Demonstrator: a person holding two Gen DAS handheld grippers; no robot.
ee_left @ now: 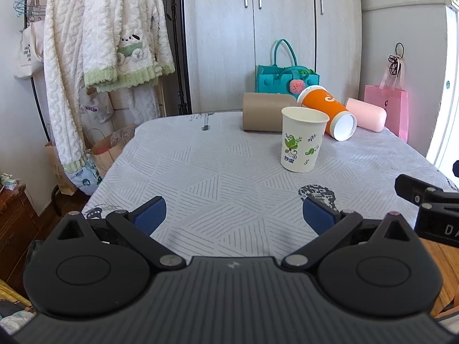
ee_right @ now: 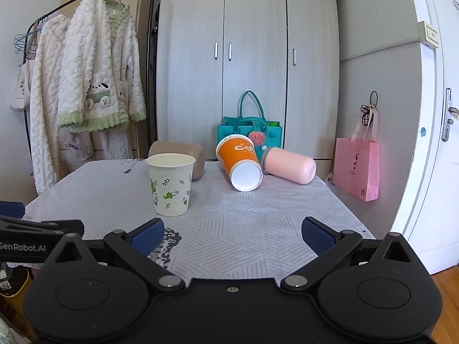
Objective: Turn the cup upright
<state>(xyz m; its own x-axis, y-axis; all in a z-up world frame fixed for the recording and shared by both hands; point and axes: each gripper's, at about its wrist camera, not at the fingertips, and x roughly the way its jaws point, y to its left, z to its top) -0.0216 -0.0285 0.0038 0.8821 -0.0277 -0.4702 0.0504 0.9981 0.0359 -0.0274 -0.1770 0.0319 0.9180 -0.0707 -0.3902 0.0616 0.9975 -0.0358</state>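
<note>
Four cups share my desk (ee_right: 258,229), which is covered in a grey line-patterned cloth. One white paper cup with green leaf prints (ee_right: 171,184) stands upright, mouth up, nearest my claws. Three lie on their sides farther back: one orange paper cup with white lettering (ee_right: 239,160), its white mouth turned toward me; one smooth pink plastic cup (ee_right: 289,164), just beside the orange one; and one brown cup (ee_right: 183,154), behind the leaf-print one.

My left claw (ee_left: 233,215) and my right claw (ee_right: 232,236) both hang spread wide with nothing between the blue pads, near the front edge.

I judge one flip is done and the reach to the next is in hand. The orange cup looks easiest: I would close across its wall near the mouth, then swing the base down.
</note>
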